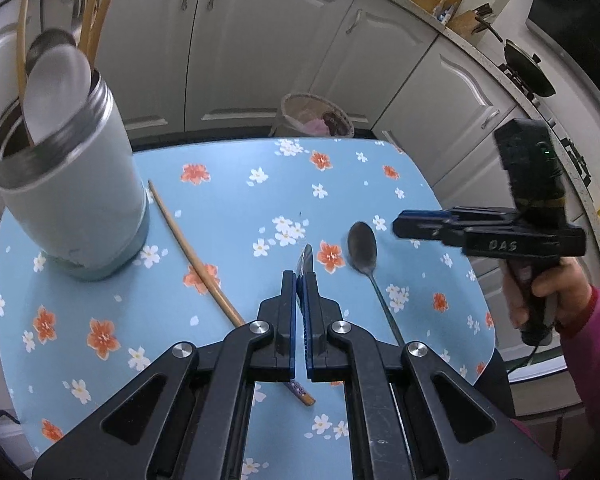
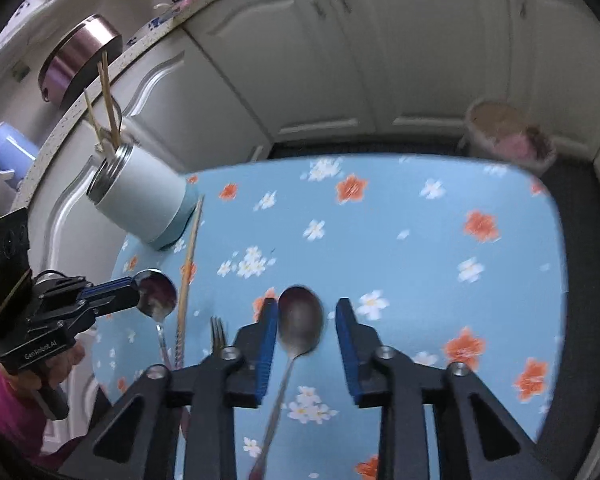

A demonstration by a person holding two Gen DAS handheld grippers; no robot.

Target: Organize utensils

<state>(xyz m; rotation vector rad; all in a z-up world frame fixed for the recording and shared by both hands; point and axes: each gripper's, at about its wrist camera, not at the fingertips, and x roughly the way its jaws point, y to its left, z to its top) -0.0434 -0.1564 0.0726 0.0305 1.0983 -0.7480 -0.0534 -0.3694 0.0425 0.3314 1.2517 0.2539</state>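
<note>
My left gripper [image 1: 301, 280] is shut on a metal spoon seen edge-on [image 1: 306, 260], held above the table; in the right wrist view the gripper [image 2: 130, 292] holds the spoon's bowl [image 2: 156, 294]. My right gripper [image 2: 306, 312] is open, its fingers either side of a grey spoon [image 2: 300, 322] lying on the table [image 1: 228, 208]; the spoon also shows in the left wrist view [image 1: 363, 248]. A white utensil canister [image 1: 68, 184] with chopsticks and spoons stands at the far left. A wooden chopstick [image 1: 192, 260] and a fork [image 2: 218, 332] lie on the table.
The table has a blue floral cloth [image 2: 420, 240]. White cabinets [image 1: 260, 40] stand behind it. A waste basket [image 1: 316, 116] sits on the floor beyond the far edge. A stove with a pan [image 1: 528, 72] is at the right.
</note>
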